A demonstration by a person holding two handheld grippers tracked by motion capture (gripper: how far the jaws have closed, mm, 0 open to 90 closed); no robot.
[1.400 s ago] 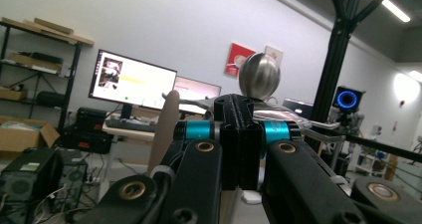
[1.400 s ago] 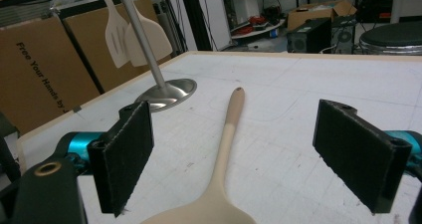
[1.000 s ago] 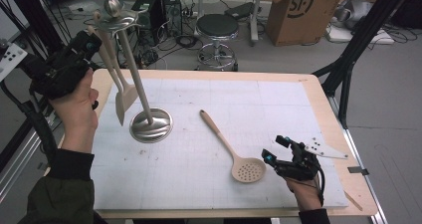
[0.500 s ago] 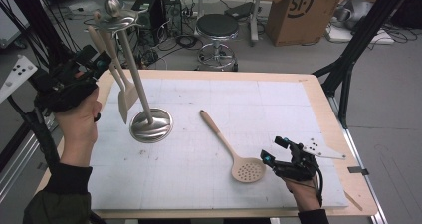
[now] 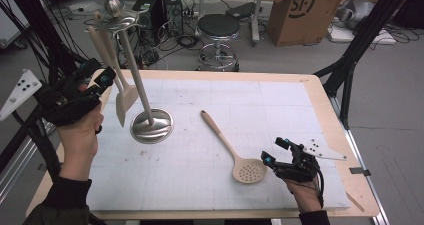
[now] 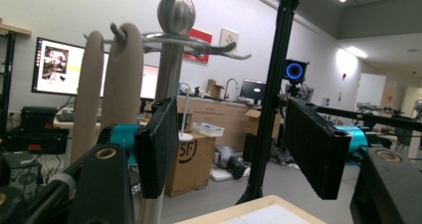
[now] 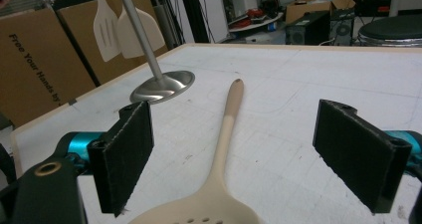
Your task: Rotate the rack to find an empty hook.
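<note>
1. Judging from the scene, two beige spatulas (image 5: 121,92) are hung on the utensil stand (image 5: 151,125), while the skimmer (image 5: 234,148) is left flat on the table (image 5: 280,92), well apart from the stand.
2. The left gripper (image 5: 102,80) has just been opening; its jaws are seen parted with nothing between them, close to the hung handles. If it is drawn back carelessly, a spatula could be knocked off its hook or the stand tipped.
3. The right gripper (image 7: 249,159) is held open astride the skimmer's bowl. If closed on the rounded bowl, the skimmer could be squeezed out.
</note>
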